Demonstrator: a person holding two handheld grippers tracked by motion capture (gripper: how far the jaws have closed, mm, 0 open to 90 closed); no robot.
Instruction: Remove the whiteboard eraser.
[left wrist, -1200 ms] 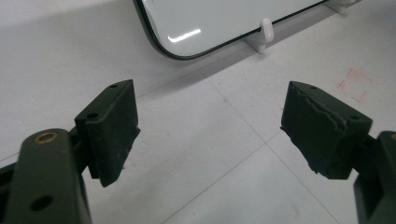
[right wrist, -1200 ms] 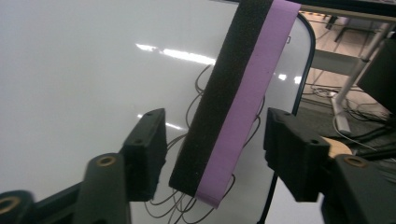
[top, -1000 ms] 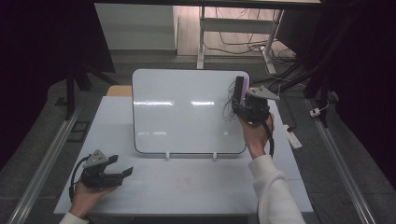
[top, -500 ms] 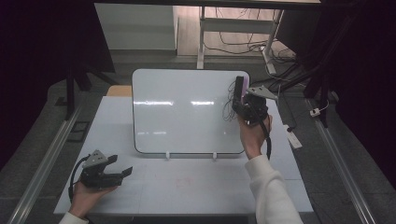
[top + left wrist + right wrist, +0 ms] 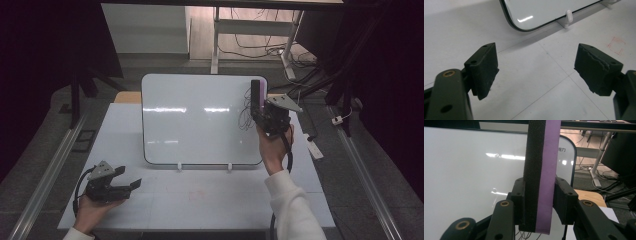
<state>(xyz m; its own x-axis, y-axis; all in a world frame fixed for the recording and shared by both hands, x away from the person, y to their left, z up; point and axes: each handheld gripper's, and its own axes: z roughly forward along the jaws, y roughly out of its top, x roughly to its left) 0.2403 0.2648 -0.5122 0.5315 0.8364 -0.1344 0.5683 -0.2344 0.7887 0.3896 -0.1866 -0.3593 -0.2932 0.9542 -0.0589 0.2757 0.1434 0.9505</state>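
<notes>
A white table (image 5: 210, 200) carries a whiteboard (image 5: 200, 120) that stands propped on two small white clips along its near edge. The board has a dark thin frame with rounded corners, a glossy white face, and a tangle of black scribbled lines near its right edge.

At that right edge the right gripper (image 5: 261, 112) holds a whiteboard eraser (image 5: 541, 170), a long flat block. Its long axis runs straight up from the jaws, the free end pointing up and away along the board's face. One broad layer is black, rough felt; the other is smooth purple backing. In the right gripper view the felt side faces left toward the board and the purple side faces right. The jaws have just been closing and now clamp the eraser's lower end from both sides, pads pressed flat against it.

At the near left corner of the table the left gripper (image 5: 131, 186) lies low in the person's left hand (image 5: 90, 212), pointing right. Its jaws stand wide apart with nothing between them, above bare tabletop.
</notes>
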